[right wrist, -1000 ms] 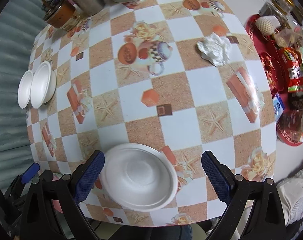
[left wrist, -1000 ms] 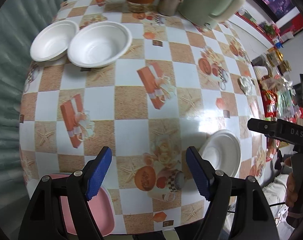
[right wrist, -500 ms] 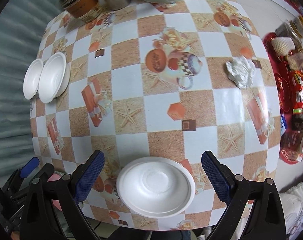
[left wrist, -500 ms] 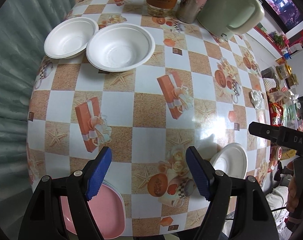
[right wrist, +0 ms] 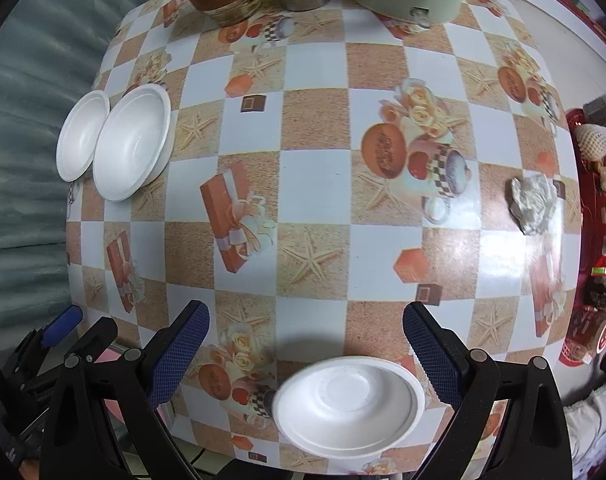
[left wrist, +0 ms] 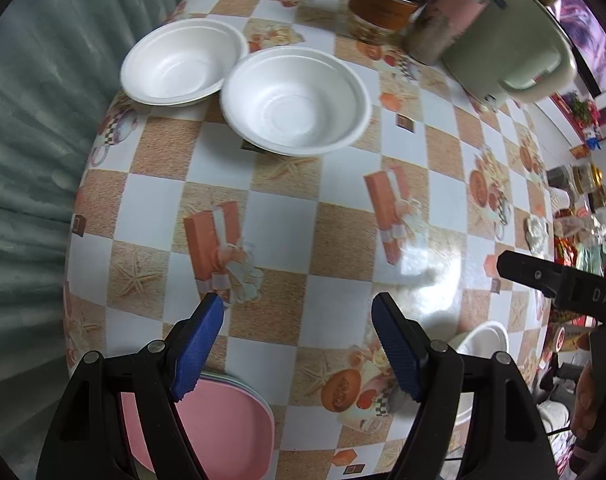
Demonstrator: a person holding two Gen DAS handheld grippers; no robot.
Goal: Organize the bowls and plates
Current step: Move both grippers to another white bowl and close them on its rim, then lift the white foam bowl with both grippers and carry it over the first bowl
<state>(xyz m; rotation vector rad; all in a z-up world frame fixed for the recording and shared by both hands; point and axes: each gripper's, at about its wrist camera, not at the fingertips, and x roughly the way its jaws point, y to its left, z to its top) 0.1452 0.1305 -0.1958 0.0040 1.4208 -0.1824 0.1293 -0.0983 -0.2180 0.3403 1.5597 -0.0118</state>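
Both grippers point steeply down at the checkered table (right wrist: 315,184), empty. The right gripper (right wrist: 306,354) has its jaws wide apart, and a white bowl (right wrist: 349,402) sits upright at the near edge just below and between them, slightly toward the right finger; this hand is clearly nearer it. The left gripper (left wrist: 298,348) is likewise spread, clamping nothing, above stacked pink plates (left wrist: 219,420); the count is unclear. Two more white bowls (left wrist: 299,100) sit touching at the far left corner. Against the earlier frame, both views have shifted toward the table's near edge; the bowl now lies lower between the right jaws.
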